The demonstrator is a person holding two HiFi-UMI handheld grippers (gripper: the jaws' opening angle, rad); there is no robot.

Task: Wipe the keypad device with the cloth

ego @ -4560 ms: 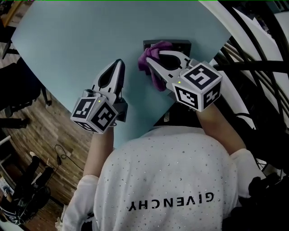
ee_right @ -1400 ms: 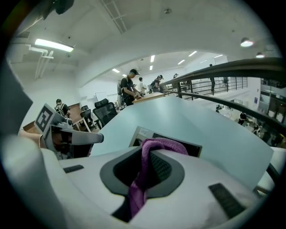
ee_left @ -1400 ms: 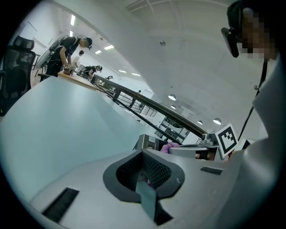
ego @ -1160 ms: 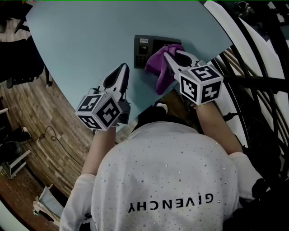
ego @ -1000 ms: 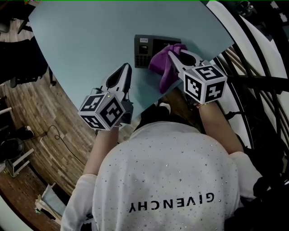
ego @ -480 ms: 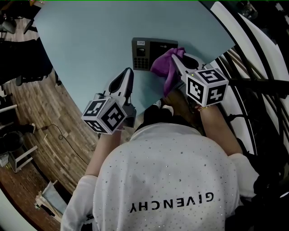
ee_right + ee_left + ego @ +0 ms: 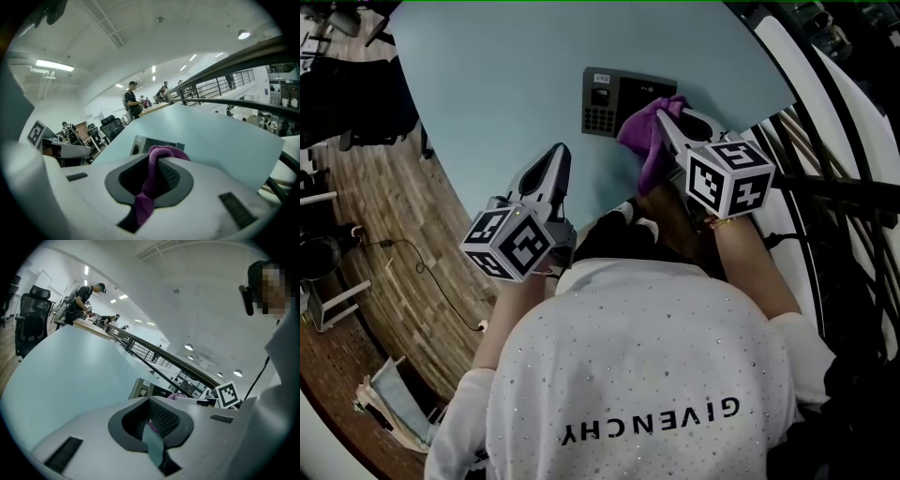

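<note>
**Head view:** one desk (image 7: 487, 75), one keypad device (image 7: 614, 92), one purple cloth (image 7: 645, 141) and two claws, the left claw (image 7: 560, 153) and the right claw (image 7: 667, 117). The cloth lies over the device's right end. 4.6 s earlier it covered the left part, which is now uncovered. The shirt (image 7: 628, 356) reads "GIVENCHY".

**Left gripper view:** the left claw is clenched and grasps nothing. The device is ahead of it, apart.

**Right gripper view:** the right claw is clamped on the cloth, which drapes over its jaws.

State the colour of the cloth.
The cloth is purple, best seen in the right gripper view.
</note>
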